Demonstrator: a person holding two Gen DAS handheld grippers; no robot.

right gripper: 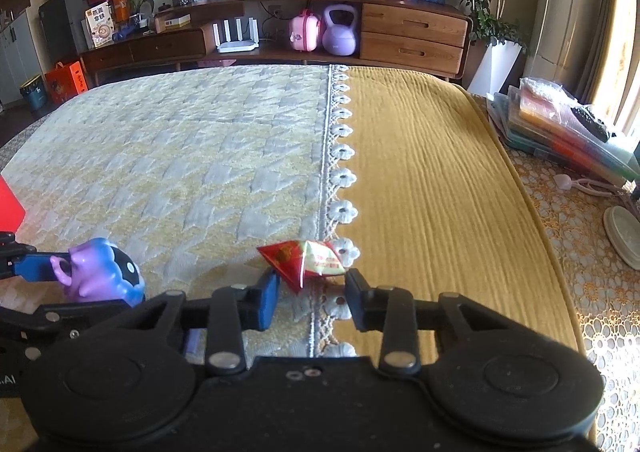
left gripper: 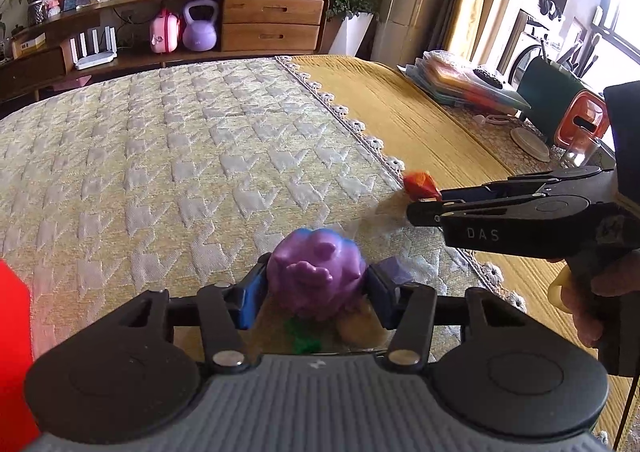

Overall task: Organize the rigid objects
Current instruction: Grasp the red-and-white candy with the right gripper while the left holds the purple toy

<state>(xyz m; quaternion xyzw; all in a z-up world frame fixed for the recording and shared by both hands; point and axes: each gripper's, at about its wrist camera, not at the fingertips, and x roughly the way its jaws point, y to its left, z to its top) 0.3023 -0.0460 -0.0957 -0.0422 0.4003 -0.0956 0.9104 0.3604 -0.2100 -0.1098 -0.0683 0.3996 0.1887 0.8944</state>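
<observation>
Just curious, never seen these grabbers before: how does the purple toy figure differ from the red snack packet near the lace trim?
The glossy purple-and-blue moulded toy figure is rounded and bulky; the red crinkled snack packet is pointed and pyramid-shaped. The left gripper is clamped on the toy figure, while the snack packet lies ahead of the right gripper, whose fingers stand apart. Both are over the patterned bedspread.

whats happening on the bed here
A person works two handheld grippers over a quilted bedspread. The left gripper is shut on a purple toy figure. The right gripper is open, its fingers on either side of a small red snack packet lying by the lace trim.
</observation>
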